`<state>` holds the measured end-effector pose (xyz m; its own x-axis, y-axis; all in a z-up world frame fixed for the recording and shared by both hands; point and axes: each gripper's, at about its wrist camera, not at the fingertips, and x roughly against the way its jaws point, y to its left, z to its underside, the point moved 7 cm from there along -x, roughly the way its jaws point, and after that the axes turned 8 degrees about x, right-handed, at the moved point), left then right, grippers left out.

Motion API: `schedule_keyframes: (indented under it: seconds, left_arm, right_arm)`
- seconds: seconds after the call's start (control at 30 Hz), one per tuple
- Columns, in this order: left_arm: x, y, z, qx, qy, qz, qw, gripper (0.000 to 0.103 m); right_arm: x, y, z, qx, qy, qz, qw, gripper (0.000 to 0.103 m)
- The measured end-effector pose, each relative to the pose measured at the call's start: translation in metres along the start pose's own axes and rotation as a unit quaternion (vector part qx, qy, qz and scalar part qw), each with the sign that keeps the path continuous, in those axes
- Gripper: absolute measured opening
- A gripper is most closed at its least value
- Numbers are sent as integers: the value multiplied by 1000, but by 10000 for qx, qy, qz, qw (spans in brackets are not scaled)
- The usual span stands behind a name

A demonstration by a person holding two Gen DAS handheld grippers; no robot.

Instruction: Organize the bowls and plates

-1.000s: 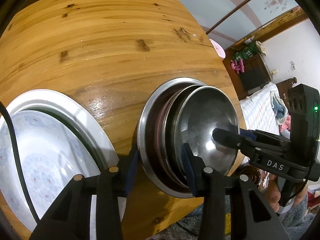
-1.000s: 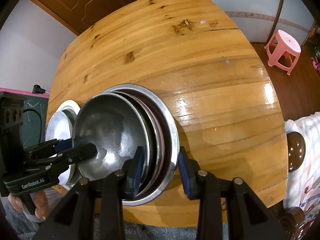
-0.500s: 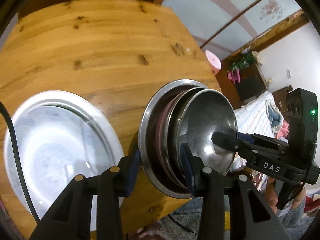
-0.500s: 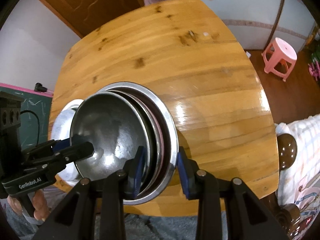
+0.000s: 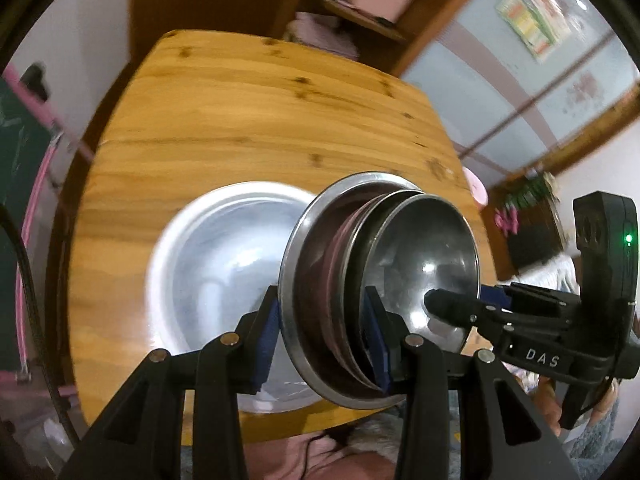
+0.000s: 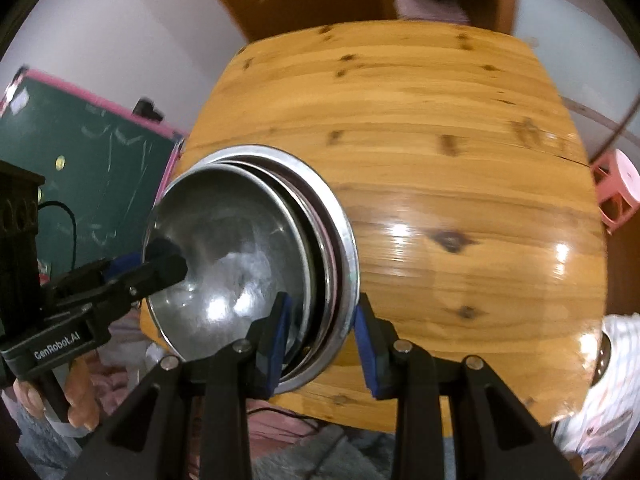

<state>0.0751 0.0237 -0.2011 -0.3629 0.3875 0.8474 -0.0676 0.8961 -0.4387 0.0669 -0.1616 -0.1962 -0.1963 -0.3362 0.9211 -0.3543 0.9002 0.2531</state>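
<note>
Nested stack of metal bowls and plates (image 5: 380, 292) is held on edge, tilted, above the near side of the wooden table (image 5: 248, 120) — not resting on it. Left gripper (image 5: 322, 344) is clamped on the stack's rim from one side, right gripper (image 6: 320, 340) clamped on the opposite rim; each has one pad inside the inner bowl and one behind the outer plate. Both jaws narrow, closed onto the stack.

Progress: the steel pieces are already gathered into one nest, so the collecting looks mostly done. The big white dish (image 5: 224, 264) sits alone on the table just behind the stack — likely the stack gets set in or beside it; not yet done.

Table otherwise bare, glossy, knotty. Room: green chalkboard (image 6: 92, 168), pink stool (image 6: 618, 196), wooden shelf unit (image 5: 360, 4), bedding at the edge.
</note>
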Motion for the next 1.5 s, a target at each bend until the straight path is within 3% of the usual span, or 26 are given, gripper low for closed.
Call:
schedule_keyframes:
  seconds: [0.17, 0.33, 0.53, 0.8, 1.03, 1.13, 1.23, 1.33, 1.5]
  left_arm:
    - [-7, 43, -3, 392, 62, -202, 9990, 38]
    - [-28, 56, -1, 583, 217, -261, 9977, 38]
    - [-48, 63, 0, 671, 400, -244, 9966, 38]
    - [-48, 61, -4, 695, 339, -206, 9968, 41]
    - [-41, 53, -5, 502, 136, -395, 9979, 49]
    - [-34, 50, -6, 492, 60, -420, 9979, 60]
    - [-24, 43, -8, 387, -87, -493, 9980, 61]
    - [-8, 34, -11, 279, -294, -557, 9976, 63]
    - [23, 16, -15, 143, -702, -664, 9952, 75]
  right_arm:
    - [-36, 24, -12, 212, 290, -96, 9993, 31]
    - [-57, 34, -14, 285, 489, -32, 9984, 30]
    - [-64, 32, -16, 252, 571, 80, 9980, 30]
    - [-70, 32, -17, 238, 639, 130, 9976, 32]
    - [-61, 31, -21, 344, 341, 280, 9984, 32]
    - [-54, 29, -21, 298, 206, 263, 9990, 33]
    - [-45, 27, -18, 298, 52, 219, 9993, 33]
    - [-30, 25, -16, 338, -124, 266, 9990, 34]
    - [12, 18, -17, 376, -708, 582, 9951, 34]
